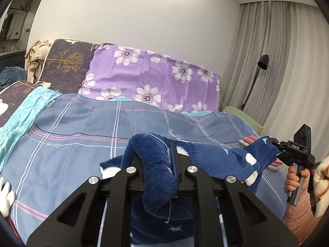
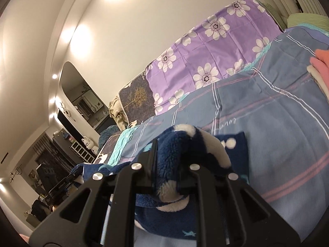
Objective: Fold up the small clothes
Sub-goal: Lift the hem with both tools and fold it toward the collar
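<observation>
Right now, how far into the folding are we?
Done: a small stack of folded clothes lies on the bed. In hand: the left gripper and right gripper are each shut on the blue fleece garment, stretched between them above the bed. Left: no finished fold shows in it yet.

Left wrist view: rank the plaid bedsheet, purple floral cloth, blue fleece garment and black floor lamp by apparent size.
1. Plaid bedsheet
2. Purple floral cloth
3. Blue fleece garment, though it looks enlarged by nearness to the camera
4. Black floor lamp
</observation>
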The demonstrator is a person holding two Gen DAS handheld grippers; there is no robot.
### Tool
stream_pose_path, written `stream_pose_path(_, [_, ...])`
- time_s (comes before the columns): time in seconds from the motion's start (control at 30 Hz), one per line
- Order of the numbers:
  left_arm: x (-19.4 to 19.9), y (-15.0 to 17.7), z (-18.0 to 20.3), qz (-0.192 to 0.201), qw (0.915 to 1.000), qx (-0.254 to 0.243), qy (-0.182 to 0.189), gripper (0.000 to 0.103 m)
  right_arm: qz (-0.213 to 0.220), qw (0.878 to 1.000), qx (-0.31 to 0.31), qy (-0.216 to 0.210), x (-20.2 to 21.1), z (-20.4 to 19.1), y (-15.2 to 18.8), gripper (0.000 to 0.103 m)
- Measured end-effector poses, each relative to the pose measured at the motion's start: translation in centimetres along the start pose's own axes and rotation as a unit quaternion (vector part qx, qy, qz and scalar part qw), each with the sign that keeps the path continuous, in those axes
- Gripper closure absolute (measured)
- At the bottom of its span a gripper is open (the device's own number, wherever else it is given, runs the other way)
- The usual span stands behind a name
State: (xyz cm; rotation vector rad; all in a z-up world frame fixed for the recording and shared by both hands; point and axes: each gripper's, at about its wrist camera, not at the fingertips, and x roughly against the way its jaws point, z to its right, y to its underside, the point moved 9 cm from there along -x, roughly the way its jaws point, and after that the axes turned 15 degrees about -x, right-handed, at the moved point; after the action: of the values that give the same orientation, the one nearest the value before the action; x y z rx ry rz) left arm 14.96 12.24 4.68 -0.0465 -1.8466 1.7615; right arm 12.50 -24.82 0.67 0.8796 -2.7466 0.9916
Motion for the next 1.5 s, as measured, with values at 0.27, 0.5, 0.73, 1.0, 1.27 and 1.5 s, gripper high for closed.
stream_pose_path(0.27, [-8.7,0.7,-4.3,-0.046,0.9986,0.014,-0.023,0.088,-0.034,0.998,-0.012,0.06,-9.6,5.0,-2.5,0.089])
stream_pose_path(0.5, [-18.0,9.0,-8.2,-0.156,0.9855,0.042,-0.051,0.085,-0.088,0.984,-0.027,0.151,-16.0,12.2,0.8,0.084])
stream_pose_path(0.73, [-17.3,10.1,-8.7,-0.144,0.987,0.069,-0.02,0.068,-0.096,0.984,-0.004,0.152,-14.5,12.5,1.5,0.066])
stream_pose_path(1.0, [-13.4,9.8,-5.7,-0.128,0.9913,0.029,0.009,0.042,-0.12,0.966,0.15,0.17,-11.1,10.2,3.9,0.042])
stream_pose_path(1.27, [-13.9,11.8,-6.4,-0.179,0.9722,-0.122,-0.089,0.032,-0.118,0.916,0.274,0.267,-13.4,12.3,3.3,0.035])
stream_pose_path(1.5, [-18.2,9.2,-8.5,-0.176,0.9668,-0.164,-0.086,0.038,-0.145,0.954,0.169,0.203,-18.2,13.8,-1.4,0.033])
